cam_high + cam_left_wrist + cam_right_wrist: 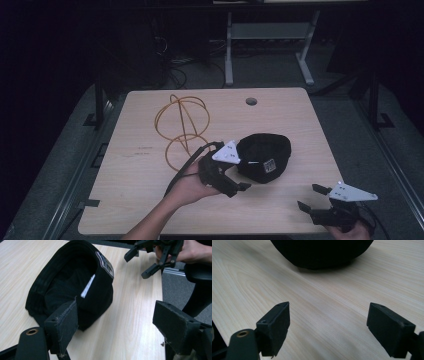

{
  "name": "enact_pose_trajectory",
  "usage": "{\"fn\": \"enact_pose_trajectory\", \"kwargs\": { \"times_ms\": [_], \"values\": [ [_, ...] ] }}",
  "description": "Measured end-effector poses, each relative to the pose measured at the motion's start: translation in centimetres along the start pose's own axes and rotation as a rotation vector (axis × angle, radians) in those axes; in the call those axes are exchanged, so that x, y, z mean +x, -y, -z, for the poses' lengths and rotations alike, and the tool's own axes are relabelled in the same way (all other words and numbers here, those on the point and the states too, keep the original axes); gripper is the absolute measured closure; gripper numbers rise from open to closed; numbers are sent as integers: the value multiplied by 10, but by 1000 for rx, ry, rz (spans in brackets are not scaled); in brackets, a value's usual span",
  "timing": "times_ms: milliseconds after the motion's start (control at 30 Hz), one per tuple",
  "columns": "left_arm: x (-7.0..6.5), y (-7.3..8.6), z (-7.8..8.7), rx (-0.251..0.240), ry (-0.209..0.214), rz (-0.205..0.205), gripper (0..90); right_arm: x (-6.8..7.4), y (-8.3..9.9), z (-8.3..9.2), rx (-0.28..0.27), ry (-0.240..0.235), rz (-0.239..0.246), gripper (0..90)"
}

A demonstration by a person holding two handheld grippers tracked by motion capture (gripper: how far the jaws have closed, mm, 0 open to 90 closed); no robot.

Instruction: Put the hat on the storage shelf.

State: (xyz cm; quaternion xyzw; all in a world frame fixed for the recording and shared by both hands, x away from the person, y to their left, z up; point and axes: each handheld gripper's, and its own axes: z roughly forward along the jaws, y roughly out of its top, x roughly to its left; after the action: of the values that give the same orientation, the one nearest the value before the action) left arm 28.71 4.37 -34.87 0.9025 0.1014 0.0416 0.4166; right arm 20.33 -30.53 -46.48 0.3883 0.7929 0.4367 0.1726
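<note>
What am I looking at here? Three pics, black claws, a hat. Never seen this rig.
No robot here: a person holds a two-jaw gripper in each hand and works at a table.

The wide picture comes from a fixed camera above the person, looking down. The left gripper sits beside a black cap; the right gripper is near the table's front right corner. Both are open and hold nothing.

The other two pictures come from cameras riding on the grippers, looking along their own jaws. The left gripper view shows the cap lying opening up, one jaw close by its edge, with the right gripper farther off. The right gripper view shows bare wood and the cap ahead.

An orange wire frame of hoops also stands on the table.
</note>
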Motion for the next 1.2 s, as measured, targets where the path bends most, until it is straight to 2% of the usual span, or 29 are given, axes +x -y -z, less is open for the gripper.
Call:
{"fn": "enact_pose_trajectory", "kwargs": {
  "times_ms": [333,600,700,867,1067,1200],
  "values": [
    [14,-19,-26,62,-2,-20,232,2,0,-1,7,0,4,184],
    [25,-23,-50,147,52,-10,321,4,0,-3,12,7,8,184],
    [28,-22,-55,162,55,-14,362,5,-1,-4,12,7,10,184],
    [30,-22,-59,180,66,-17,445,7,-2,-6,20,8,15,184],
    [30,-20,-64,209,95,-45,603,10,-4,-7,25,15,12,184],
    [29,-20,-62,194,105,-67,717,8,-3,-7,31,18,8,184]
  ]
}}
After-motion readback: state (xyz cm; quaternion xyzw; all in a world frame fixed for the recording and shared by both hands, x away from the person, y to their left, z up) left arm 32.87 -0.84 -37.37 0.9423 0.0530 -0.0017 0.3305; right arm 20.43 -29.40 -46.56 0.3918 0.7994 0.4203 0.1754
